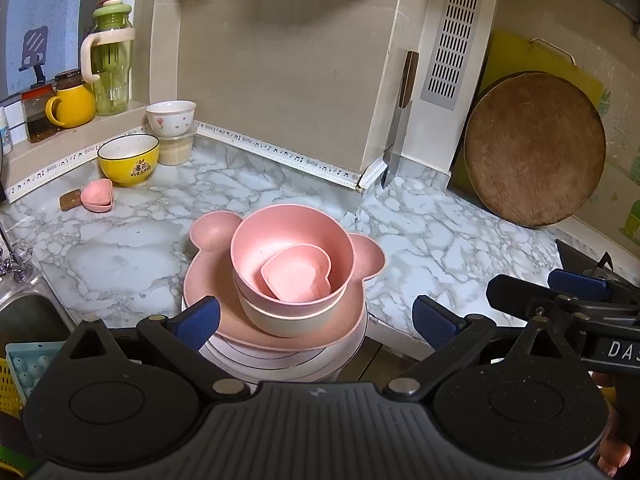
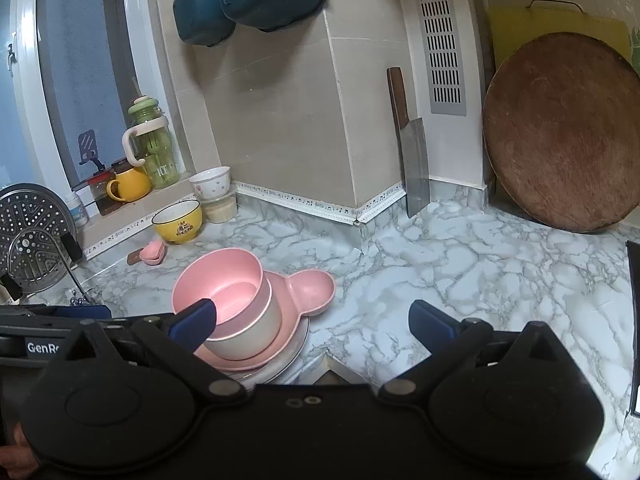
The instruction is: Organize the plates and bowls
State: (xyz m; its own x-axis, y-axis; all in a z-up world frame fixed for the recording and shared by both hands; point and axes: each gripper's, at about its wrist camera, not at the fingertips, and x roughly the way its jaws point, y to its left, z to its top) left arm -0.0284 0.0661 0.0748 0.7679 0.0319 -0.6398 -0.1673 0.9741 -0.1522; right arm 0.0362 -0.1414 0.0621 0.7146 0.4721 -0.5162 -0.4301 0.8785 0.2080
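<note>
- Two grippers hover over a marble counter, each with jaws spread apart, holding nothing.
- Left gripper faces the stack; right gripper sits just beside it.
- White plates lie at the counter's front edge, under a pink bear-eared plate.
- On it, a pink bowl nests in a beige bowl.
- Inside sits a small heart-shaped dish.

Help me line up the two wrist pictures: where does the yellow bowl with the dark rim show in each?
Left wrist: the yellow bowl sits far left, upper-middle, on the counter below the window ledge.
Right wrist: the yellow bowl sits left of centre, mid-height.
Shared landmark: the cleaver leaning against the wall corner.
</note>
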